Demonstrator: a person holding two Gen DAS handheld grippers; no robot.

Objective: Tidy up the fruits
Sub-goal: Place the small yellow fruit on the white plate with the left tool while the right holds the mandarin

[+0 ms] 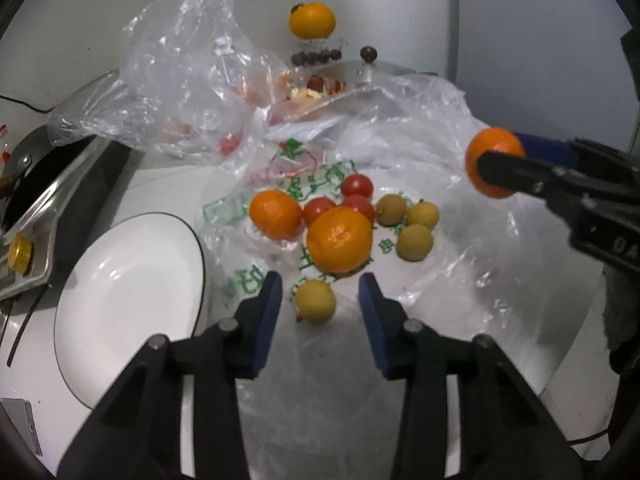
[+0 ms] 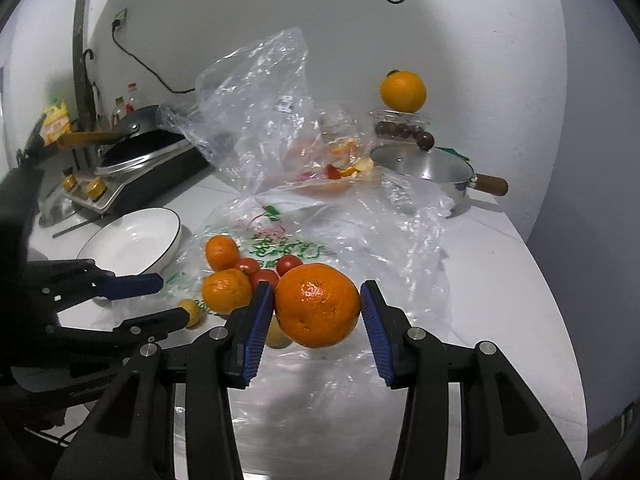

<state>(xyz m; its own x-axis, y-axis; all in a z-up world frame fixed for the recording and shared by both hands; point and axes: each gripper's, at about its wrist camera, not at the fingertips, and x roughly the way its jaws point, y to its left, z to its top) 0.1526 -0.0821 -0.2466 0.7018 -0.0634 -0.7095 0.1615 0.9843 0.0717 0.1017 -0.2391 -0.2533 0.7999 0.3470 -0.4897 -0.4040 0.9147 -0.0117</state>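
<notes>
Right wrist | white counter (image 2: 500,264) (grey wall (image 2: 460,32) behind) | plastic bag (image 2: 400,240)

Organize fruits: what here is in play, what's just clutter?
In play: right gripper holding a tangerine; open left gripper around a small yellow fruit; loose tangerines, cherry tomatoes, white bowl.
Clutter: plastic bags, lidded pot, wok.

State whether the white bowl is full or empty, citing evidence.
Empty: the white bowl shows only bare glossy interior in both views; all fruit lies outside it.
</notes>
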